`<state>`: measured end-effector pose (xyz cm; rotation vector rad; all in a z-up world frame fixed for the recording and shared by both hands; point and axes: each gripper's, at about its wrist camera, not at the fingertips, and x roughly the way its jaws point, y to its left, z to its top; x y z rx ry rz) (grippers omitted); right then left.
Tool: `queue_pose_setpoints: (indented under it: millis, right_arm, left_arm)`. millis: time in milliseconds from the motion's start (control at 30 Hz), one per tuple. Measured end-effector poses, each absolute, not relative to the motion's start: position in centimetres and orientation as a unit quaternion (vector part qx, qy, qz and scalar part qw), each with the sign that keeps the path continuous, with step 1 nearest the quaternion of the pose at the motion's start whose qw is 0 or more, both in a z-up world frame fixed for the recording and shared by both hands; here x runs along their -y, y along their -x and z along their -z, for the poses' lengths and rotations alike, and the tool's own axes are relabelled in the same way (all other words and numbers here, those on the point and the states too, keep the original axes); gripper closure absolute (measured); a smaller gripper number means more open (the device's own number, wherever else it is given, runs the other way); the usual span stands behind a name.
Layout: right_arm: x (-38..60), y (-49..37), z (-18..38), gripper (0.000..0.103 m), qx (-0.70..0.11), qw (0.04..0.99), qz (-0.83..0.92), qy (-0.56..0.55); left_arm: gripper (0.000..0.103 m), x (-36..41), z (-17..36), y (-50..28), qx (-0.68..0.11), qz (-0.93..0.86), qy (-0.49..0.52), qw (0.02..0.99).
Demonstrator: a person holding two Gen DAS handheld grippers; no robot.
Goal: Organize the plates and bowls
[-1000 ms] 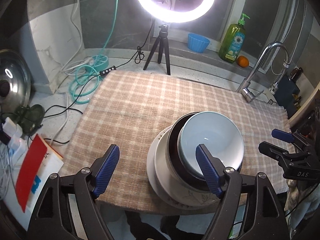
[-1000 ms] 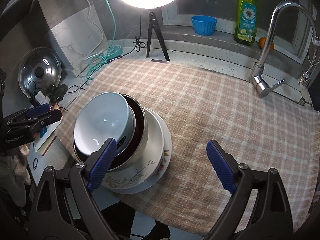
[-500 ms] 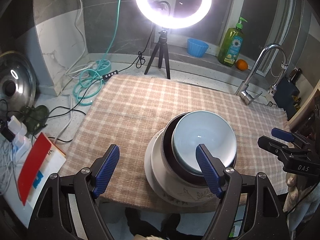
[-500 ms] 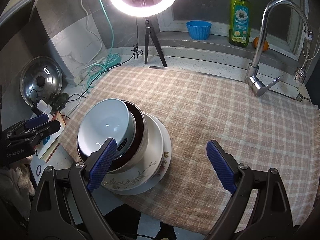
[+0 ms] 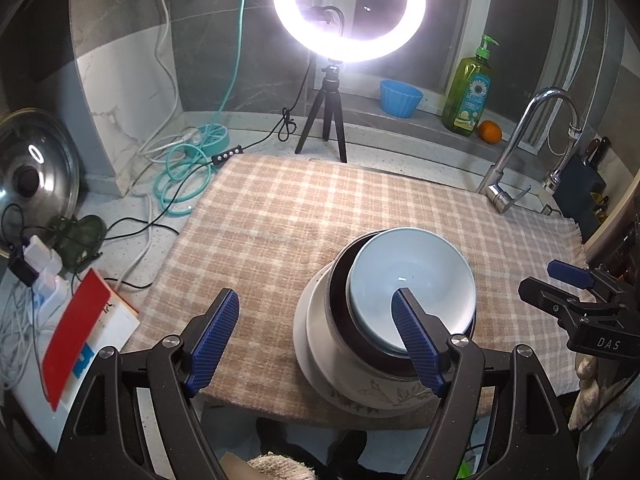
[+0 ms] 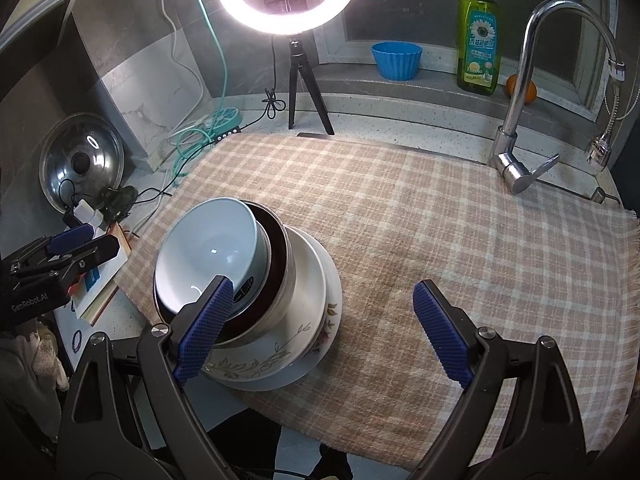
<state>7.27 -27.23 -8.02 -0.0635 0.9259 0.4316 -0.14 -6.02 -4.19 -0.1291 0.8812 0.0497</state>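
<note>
One stack of crockery stands near the front edge of a checked cloth [image 5: 280,216]. On top is a pale blue bowl [image 5: 408,280] [image 6: 208,248], nested in a dark-lined bowl [image 6: 280,248], which rests on a floral bowl [image 6: 256,360] and white plates [image 6: 320,280]. My left gripper [image 5: 316,340] hangs open above the cloth just left of the stack, its right finger in front of the blue bowl. My right gripper [image 6: 320,328] is open too, over the stack's right side. Neither holds anything.
A ring light on a tripod [image 5: 332,120] stands at the back. A tap [image 6: 516,136], green soap bottle [image 6: 478,32], blue cup [image 6: 396,60] and orange line the sill. Cables, a pot lid [image 5: 32,176] and a red-and-white box [image 5: 80,340] lie left.
Both views have drawn back and up a little, so the stack looks smaller and lower in frame. The dishes have not moved and both grippers keep the same opening.
</note>
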Motion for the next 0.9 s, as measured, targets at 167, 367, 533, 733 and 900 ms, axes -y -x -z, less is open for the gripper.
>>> queue_pose_setpoints:
  millis: [167, 367, 533, 733, 900]
  right_arm:
    - [27.03, -7.23, 8.08, 0.01, -0.443, 0.872, -0.206, 0.03]
    - [26.98, -7.28, 8.08, 0.01, -0.445, 0.871, -0.206, 0.029]
    - [26.72, -7.36, 8.22, 0.01, -0.443, 0.872, -0.205, 0.029]
    - [26.76, -7.36, 8.28, 0.01, -0.444, 0.872, -0.205, 0.029]
    - [26.62, -7.41, 8.45, 0.01, -0.446, 0.871, -0.204, 0.029]
  left_arm:
    - [0.024, 6.07, 4.16, 0.13, -0.425, -0.025, 0.062, 0.903]
    - [0.024, 6.09, 4.1, 0.06, -0.426, -0.023, 0.061, 0.902]
    - [0.024, 6.11, 4.16, -0.05, -0.427, -0.024, 0.059, 0.902]
    - [0.024, 6.02, 4.16, -0.19, -0.426, -0.025, 0.06, 0.903]
    - [0.024, 5.88, 4.28, -0.2, -0.428, -0.028, 0.06, 0.901]
